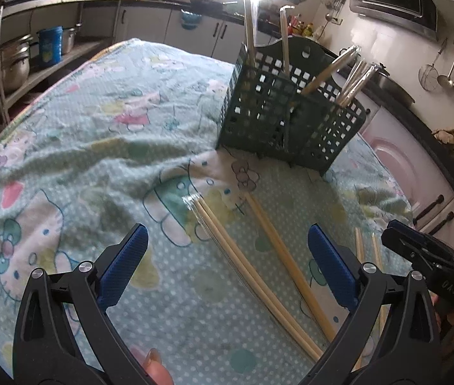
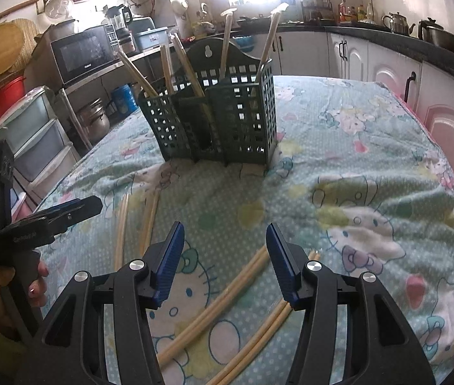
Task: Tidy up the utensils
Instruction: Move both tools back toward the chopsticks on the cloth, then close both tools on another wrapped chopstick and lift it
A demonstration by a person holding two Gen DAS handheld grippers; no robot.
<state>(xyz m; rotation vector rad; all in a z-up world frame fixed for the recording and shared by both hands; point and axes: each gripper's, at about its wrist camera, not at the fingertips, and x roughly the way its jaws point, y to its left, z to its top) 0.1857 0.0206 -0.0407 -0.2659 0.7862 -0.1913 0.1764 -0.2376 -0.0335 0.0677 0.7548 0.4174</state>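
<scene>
On the table, a cloth (image 1: 98, 147) with cartoon cats is covering the whole top, and the green holder (image 1: 278, 115) is standing upright at the far side of it. Several wrapped chopstick pairs are already leaning inside its compartments, their tops sticking out above the rim, probably because the person is sorting them there one pair at a time. Other pairs are lying flat on the cloth near the person. In the left wrist view, the wrapped pair (image 1: 246, 272) and the second pair (image 1: 291, 263) beside it are lying under the left gripper (image 1: 227, 266), between its blue pads but apart from them. The jaws of this gripper are standing wide and released, holding nothing. It is pointing downward and forward at the cloth, which looks like an approach to one of these pairs.

The right gripper (image 2: 225, 263) is pointing down in the same manner, a little to the right of the left one. Its jaws are half apart and empty; the curved-looking pair (image 2: 217, 301) is lying on the cloth below them, not touched. A hand (image 2: 34, 282) in a yellow sleeve is holding the left tool's handle at the left edge of the right wrist view.
</scene>
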